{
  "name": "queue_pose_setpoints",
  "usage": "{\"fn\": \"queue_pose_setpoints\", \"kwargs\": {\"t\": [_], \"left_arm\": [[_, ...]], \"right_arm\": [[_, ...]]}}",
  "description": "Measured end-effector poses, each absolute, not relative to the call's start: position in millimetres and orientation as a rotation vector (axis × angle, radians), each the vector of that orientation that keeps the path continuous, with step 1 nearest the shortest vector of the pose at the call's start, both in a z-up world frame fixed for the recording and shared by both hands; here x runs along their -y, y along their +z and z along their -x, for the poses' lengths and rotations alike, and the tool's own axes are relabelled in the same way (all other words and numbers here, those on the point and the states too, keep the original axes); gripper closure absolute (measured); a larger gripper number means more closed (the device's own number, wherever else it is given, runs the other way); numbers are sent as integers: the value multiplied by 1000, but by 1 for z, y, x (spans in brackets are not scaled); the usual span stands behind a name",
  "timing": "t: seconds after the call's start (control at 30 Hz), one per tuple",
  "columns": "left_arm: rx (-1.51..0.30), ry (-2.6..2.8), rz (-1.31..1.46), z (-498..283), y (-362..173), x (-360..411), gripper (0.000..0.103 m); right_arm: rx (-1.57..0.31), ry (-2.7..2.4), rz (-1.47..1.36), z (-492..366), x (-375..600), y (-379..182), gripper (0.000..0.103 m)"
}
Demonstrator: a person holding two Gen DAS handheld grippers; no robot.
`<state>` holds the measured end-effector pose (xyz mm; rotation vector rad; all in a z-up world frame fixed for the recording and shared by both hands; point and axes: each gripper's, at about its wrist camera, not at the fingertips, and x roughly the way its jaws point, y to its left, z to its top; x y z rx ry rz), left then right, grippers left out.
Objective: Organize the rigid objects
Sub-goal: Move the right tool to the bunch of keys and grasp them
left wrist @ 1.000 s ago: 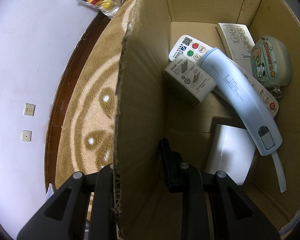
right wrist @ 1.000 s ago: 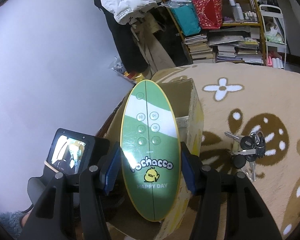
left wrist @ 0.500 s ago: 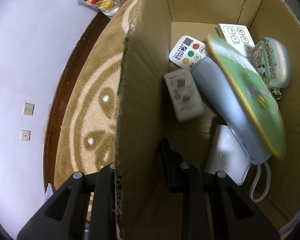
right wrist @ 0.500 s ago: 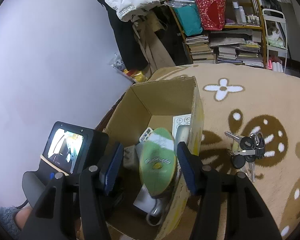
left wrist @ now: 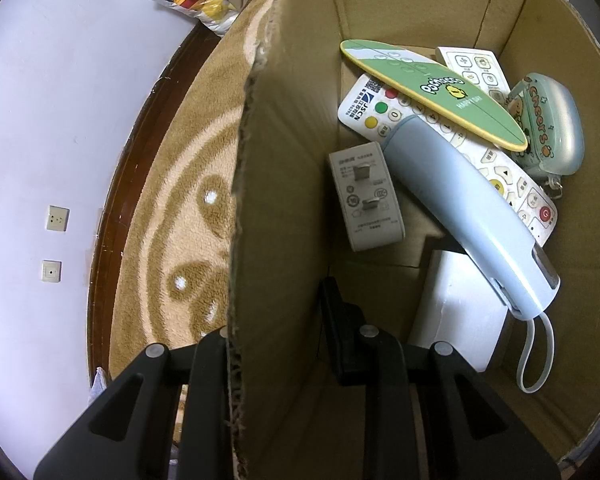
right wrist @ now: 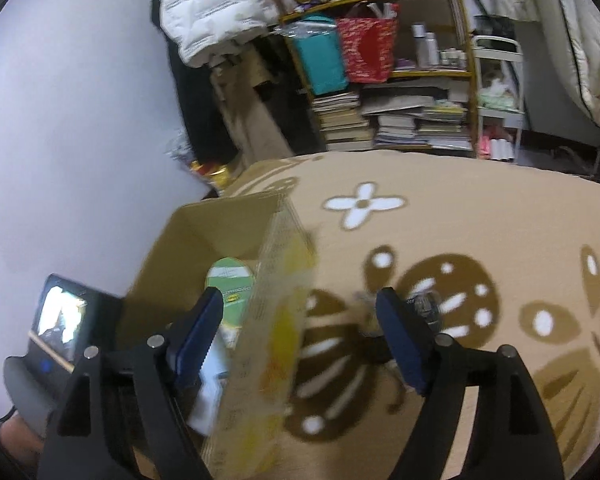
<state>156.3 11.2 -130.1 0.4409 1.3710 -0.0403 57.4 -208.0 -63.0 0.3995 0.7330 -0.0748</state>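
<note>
My left gripper (left wrist: 278,354) is clamped on the near wall of the open brown cardboard box (left wrist: 276,208), one black finger outside over the carpet and the other inside, low in the frame of its camera. My right gripper (right wrist: 300,340) stands wide open with nothing between its blue-padded fingers (right wrist: 398,338), at the bottom centre of its own view, straddling the box's yellow-printed side wall and the tan carpet with brown and white flower shapes (right wrist: 460,240). The flat green oval speaker with yellow edge and duck logo (left wrist: 432,90) lies tilted inside the box, in the upper right of the left view, resting across the white remote control with coloured buttons (left wrist: 374,108). Just below it the long pale blue handheld device with a loop strap (left wrist: 468,208) lies diagonally over the same remote. A grey-white plug adapter (left wrist: 366,196) sits to its left on the box floor, a white rectangular block (left wrist: 458,312) lies under its lower end, a second white remote with square buttons (left wrist: 470,66) is at the far wall, and a pale blue cartoon-printed case (left wrist: 552,124) leans at the right wall. In the right view, a blurred bunch of keys (right wrist: 424,308) lies on the carpet just behind my right finger, and a cluttered bookshelf (right wrist: 400,80) fills the top centre.
</note>
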Motion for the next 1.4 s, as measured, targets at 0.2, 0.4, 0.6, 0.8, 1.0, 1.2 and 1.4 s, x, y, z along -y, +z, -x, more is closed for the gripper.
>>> {"fn": "queue_pose_setpoints", "kwargs": {"t": [0.2, 0.4, 0.6, 0.8, 1.0, 1.2, 1.4], "left_arm": [[-1370, -40, -445, -156, -131, -9, 80], [-1367, -38, -452, -153, -131, -6, 80], [-1369, -37, -457, -152, -131, -3, 79], [-1368, -38, -460, -151, -131, -2, 79], [-1369, -38, -460, -151, -131, -2, 79], [-1372, -39, -458, -152, -132, -3, 79], [-1373, -39, -455, -153, -131, -3, 79]], "right_arm": [[-732, -138, -435, -57, 238, -77, 20], [-762, -182, -429, -56, 252, -100, 20], [-797, -167, -429, -61, 252, -120, 22], [-821, -147, -403, -68, 244, -136, 22], [-803, -187, -440, -72, 255, -145, 33], [-801, -221, -574, -73, 282, -159, 49], [-813, -196, -618, -78, 288, -168, 49]]}}
